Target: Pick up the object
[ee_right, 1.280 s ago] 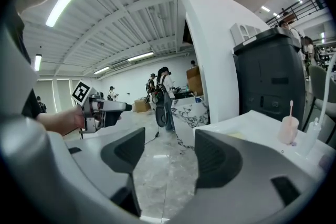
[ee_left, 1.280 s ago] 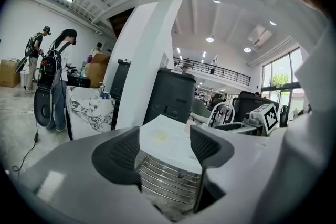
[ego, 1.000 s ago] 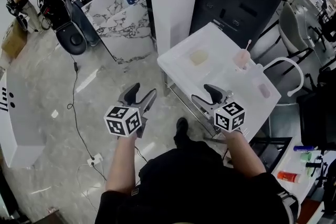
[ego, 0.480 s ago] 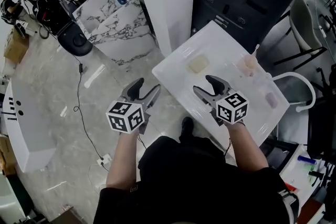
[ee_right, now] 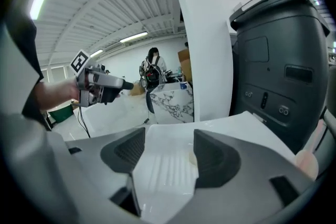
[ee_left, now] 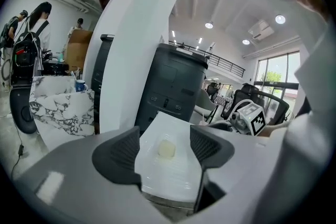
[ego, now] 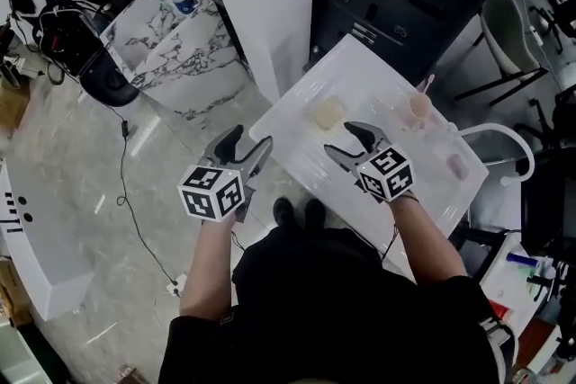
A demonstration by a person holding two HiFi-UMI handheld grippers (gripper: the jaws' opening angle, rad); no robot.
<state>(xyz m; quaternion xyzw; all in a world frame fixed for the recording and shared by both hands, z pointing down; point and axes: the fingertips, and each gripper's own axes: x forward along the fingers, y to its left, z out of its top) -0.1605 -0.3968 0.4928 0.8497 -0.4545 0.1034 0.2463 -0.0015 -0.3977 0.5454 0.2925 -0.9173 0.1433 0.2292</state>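
Both empty and agape, left gripper (ego: 245,147) and right gripper (ego: 346,142) sit short of the block (ego: 327,113) on the table (ego: 360,72); an off-centre closing could push it aside.

Block (ego: 328,113) on table (ego: 364,72); cup (ego: 417,106) to its right.

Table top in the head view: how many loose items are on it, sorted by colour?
Pale yellow block: 1
Pink item with a stick: 1
Pale purple piece: 1
Total: 3 on the white table. Anything clear or white lying there would be hard to make out.
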